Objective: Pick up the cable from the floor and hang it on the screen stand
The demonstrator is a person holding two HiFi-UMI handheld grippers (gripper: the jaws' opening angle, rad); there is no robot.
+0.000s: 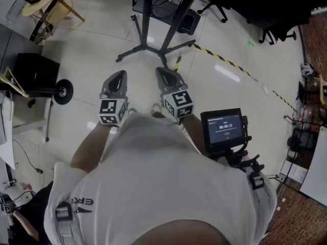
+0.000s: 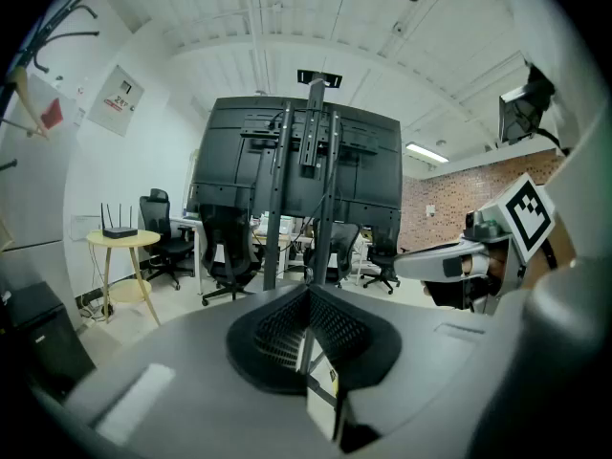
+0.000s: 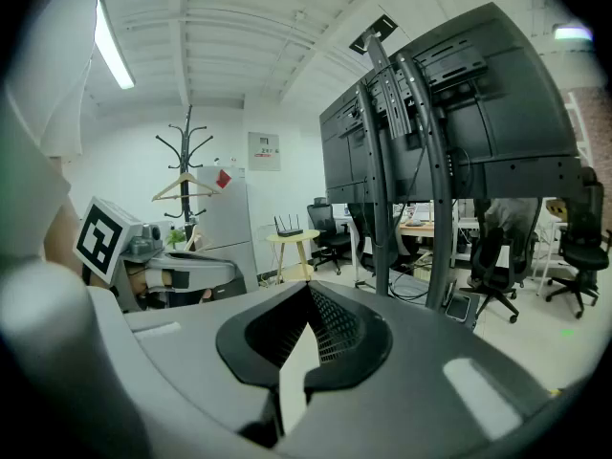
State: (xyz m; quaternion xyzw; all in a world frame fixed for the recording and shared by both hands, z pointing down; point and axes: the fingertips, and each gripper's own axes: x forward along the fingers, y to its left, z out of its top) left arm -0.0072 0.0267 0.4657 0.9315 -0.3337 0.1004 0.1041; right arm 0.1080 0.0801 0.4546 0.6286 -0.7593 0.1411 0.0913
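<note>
From the head view, we are holding the left grey two-jaw gripper and the right grey two-jaw gripper side by side in front of our white shirt, both pointing toward the black metal screen stand. The stand's splayed legs are resting on the pale tiled floor. A long yellow-and-black striped cable is lying on that floor. It is running from beside the stand's right foot off to the right, and a short piece of it is showing just ahead of the right gripper. Neither gripper is touching it. A small black monitor with a lit display is sitting at our right side.

In the left gripper view, the jaws are pressing together with nothing pinched between them. We are facing the back of the large dark screen on the stand, with a round yellow side table to its left and the right gripper showing at the right edge.

In the right gripper view, the jaws are likewise meeting tip to tip and holding nothing. The stand's upright poles are rising close on the right, a black coat rack is standing at the far wall, and the left gripper is showing at the left edge.
</note>
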